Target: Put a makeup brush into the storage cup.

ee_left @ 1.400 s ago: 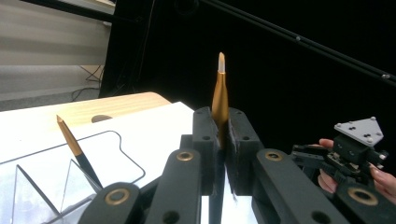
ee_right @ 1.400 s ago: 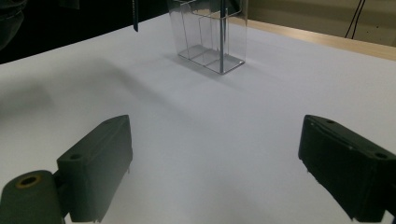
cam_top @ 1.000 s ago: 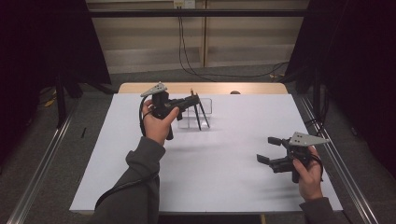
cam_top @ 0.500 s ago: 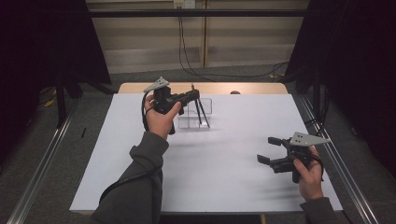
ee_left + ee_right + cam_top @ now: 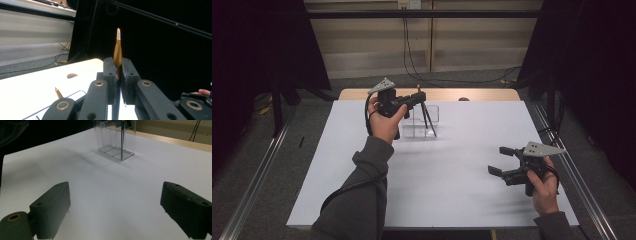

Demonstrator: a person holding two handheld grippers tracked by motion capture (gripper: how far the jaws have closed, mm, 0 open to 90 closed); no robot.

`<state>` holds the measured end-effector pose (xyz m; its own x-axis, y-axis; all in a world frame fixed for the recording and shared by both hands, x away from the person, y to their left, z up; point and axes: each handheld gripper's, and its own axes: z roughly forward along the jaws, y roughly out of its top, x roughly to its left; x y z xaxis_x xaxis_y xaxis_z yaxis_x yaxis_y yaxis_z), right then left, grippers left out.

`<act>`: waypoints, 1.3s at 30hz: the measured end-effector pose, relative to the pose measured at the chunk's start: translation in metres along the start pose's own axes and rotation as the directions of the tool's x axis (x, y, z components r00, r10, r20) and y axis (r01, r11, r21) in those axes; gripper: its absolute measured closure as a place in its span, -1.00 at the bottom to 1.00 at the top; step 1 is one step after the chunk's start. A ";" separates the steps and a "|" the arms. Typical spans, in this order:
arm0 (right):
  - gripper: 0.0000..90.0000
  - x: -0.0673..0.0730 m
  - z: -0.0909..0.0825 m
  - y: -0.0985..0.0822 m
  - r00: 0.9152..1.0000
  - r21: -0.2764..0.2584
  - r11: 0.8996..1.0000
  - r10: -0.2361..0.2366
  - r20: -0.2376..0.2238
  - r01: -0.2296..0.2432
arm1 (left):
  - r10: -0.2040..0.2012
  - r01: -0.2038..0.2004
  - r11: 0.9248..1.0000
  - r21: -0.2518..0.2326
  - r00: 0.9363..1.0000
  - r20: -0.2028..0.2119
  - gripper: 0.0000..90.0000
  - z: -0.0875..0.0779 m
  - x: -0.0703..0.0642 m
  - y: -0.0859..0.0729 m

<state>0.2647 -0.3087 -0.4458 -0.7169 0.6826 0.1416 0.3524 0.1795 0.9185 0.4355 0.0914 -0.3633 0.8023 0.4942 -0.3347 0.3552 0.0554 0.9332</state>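
My left gripper [image 5: 420, 97] is shut on a slim dark pen [image 5: 430, 122] with a gold, white-tipped end [image 5: 117, 47] that sticks up between the closed jaws [image 5: 117, 63]. It hangs over a clear plastic holder [image 5: 422, 124] at the table's far middle, and the pen slants down to it. A second pen stands in the holder [image 5: 122, 142], and its gold tip [image 5: 58, 93] shows below my left jaws. My right gripper [image 5: 498, 160] stands open low over the table's near right, nothing between its pads [image 5: 115, 212], facing the holder [image 5: 113, 143].
A white sheet [image 5: 447, 175] covers the table, with a strip of bare wood [image 5: 482, 94] at the far edge. A small dark round spot [image 5: 463, 99] sits on that strip. Metal rails [image 5: 257, 175] run along both sides of the table.
My left gripper has edged slightly up and away with the pen. The right gripper has stayed where it was.
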 end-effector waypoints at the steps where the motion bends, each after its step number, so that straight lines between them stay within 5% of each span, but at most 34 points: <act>1: -0.81 0.000 0.000 0.000 1.000 0.000 1.000 0.002 -0.001 -0.002 | -0.011 0.011 1.000 -0.009 1.000 -0.001 0.86 0.001 -0.001 0.000; 16: -0.81 -0.001 0.000 0.000 1.000 0.001 1.000 0.002 -0.002 -0.002 | 0.004 -0.004 1.000 -0.009 1.000 -0.011 0.86 0.007 0.006 0.009; 39: -0.81 -0.002 -0.002 -0.001 1.000 -0.005 1.000 -0.001 -0.011 0.001 | 0.023 -0.026 0.999 -0.027 0.997 -0.080 0.86 0.021 0.014 0.013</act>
<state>0.2646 -0.3115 -0.4465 -0.7236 0.6749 0.1447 0.3485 0.1762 0.9206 0.4615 0.0812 -0.3586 0.7695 0.5631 -0.3013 0.3212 0.0666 0.9447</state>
